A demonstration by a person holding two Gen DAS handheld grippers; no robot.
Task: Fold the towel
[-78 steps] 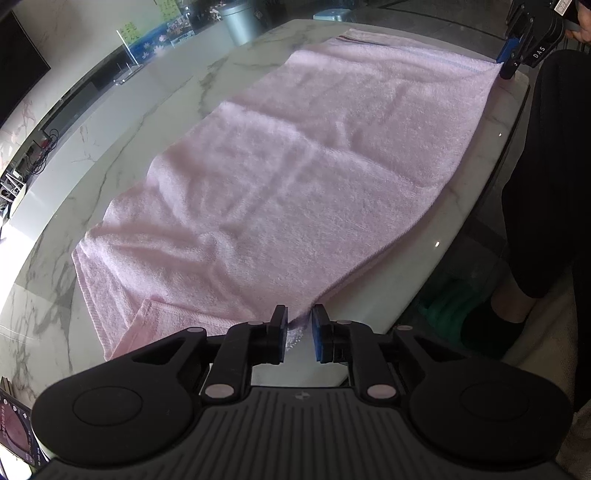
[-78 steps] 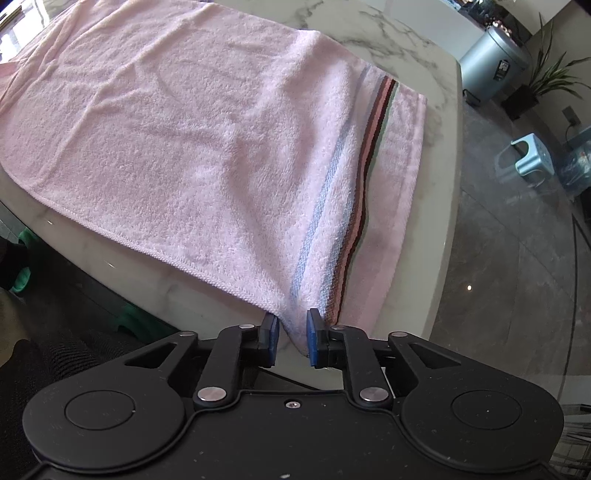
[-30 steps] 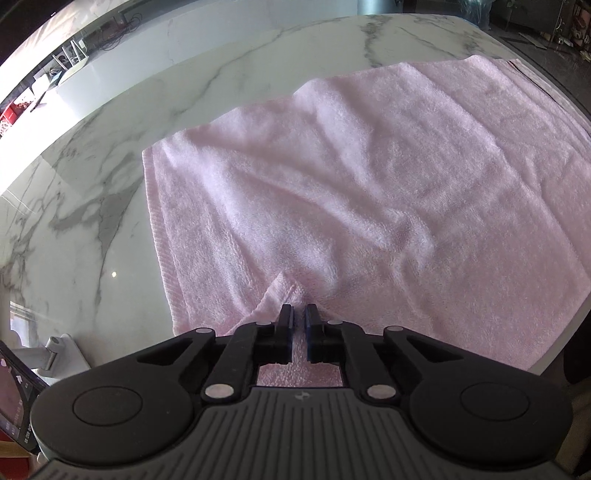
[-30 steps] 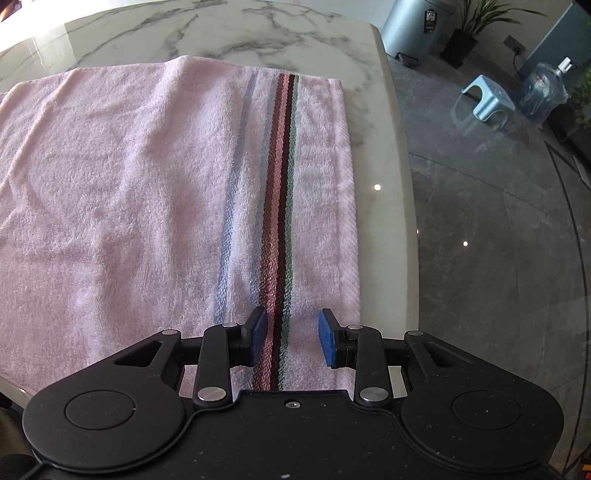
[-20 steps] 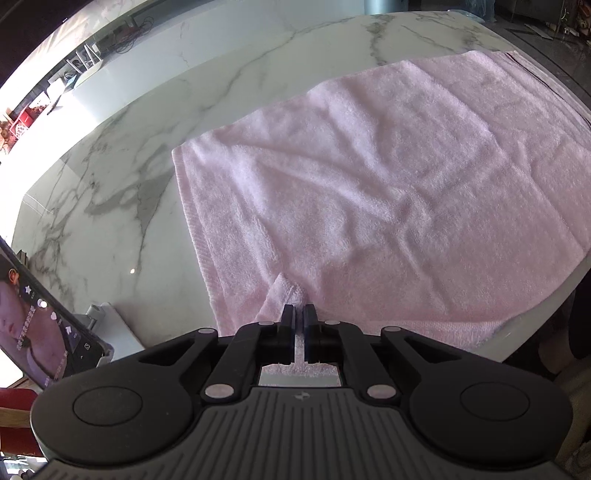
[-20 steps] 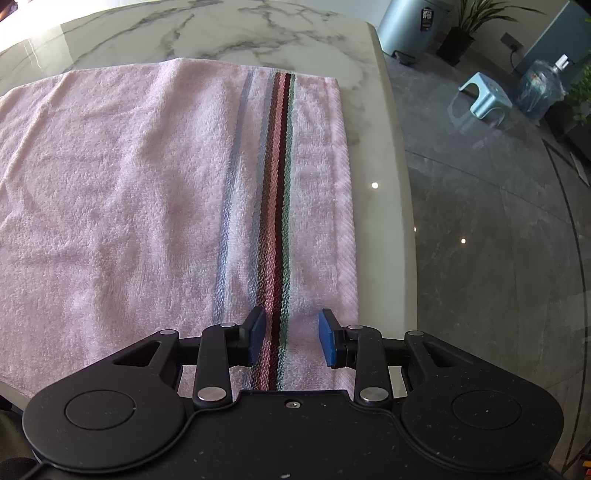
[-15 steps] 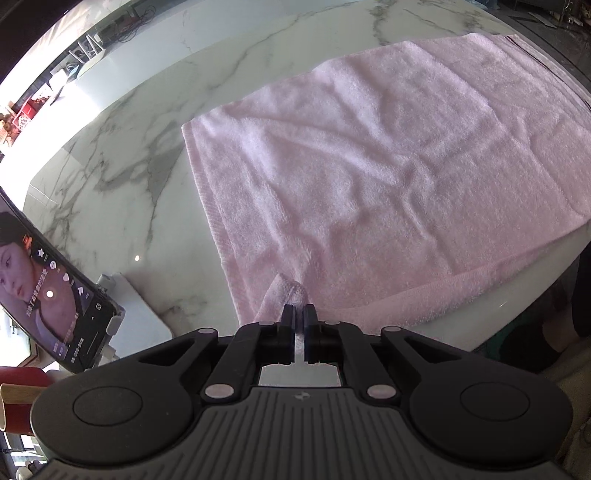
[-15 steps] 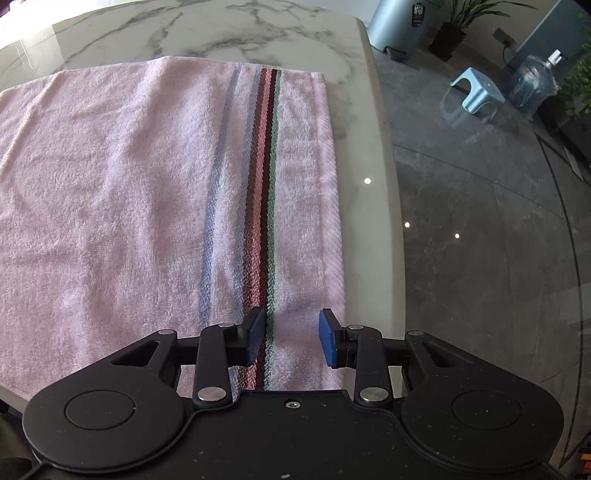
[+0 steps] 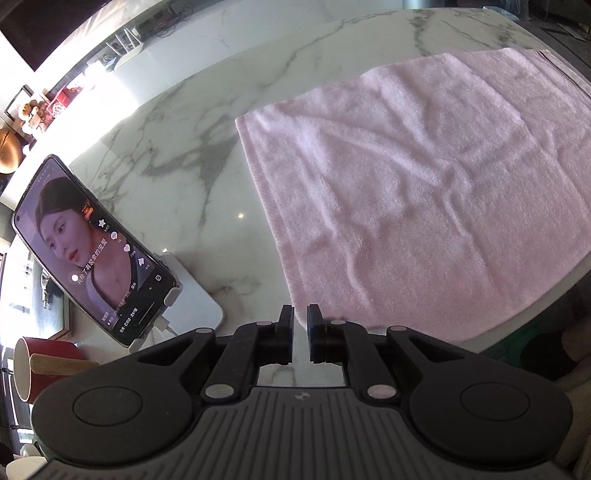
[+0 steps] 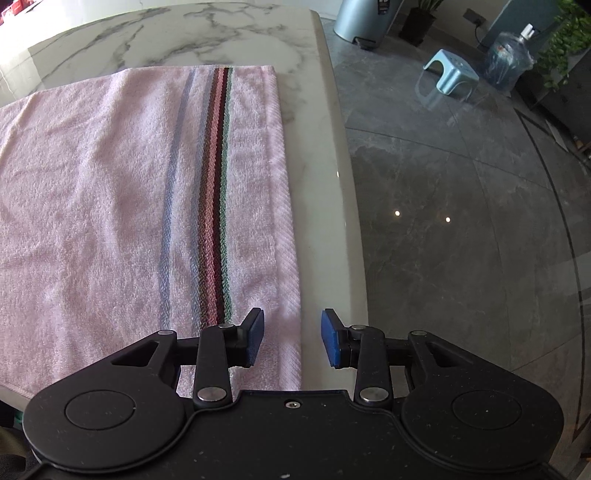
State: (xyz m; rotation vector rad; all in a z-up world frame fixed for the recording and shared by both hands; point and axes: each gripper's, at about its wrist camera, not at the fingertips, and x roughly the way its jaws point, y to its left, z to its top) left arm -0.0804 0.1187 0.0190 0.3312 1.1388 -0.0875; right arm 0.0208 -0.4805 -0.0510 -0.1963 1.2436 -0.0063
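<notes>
The pink towel [image 9: 406, 184] lies flat on the white marble table [image 9: 184, 129], folded once, with its left edge doubled. My left gripper [image 9: 300, 314] hovers just off the towel's near left corner; its jaws are opening by a narrow gap and nothing is between them. In the right wrist view the towel [image 10: 110, 203] shows its striped band [image 10: 214, 184] near the right end. My right gripper [image 10: 291, 321] stands open above the towel's right edge, jaws still opening, pads clear of the cloth.
A phone [image 9: 92, 251] with a lit screen leans on a white stand [image 9: 199, 306] left of the towel. A red mug [image 9: 37, 365] sits beyond it. The table edge [image 10: 343, 184] drops to a grey floor with a bin [image 10: 365, 18], stool [image 10: 450, 74] and water bottle [image 10: 509, 62].
The left gripper let go of the towel corner it pinched and drew away to the left, bringing the phone into view. The right gripper's jaws widened and shifted toward the towel's right edge.
</notes>
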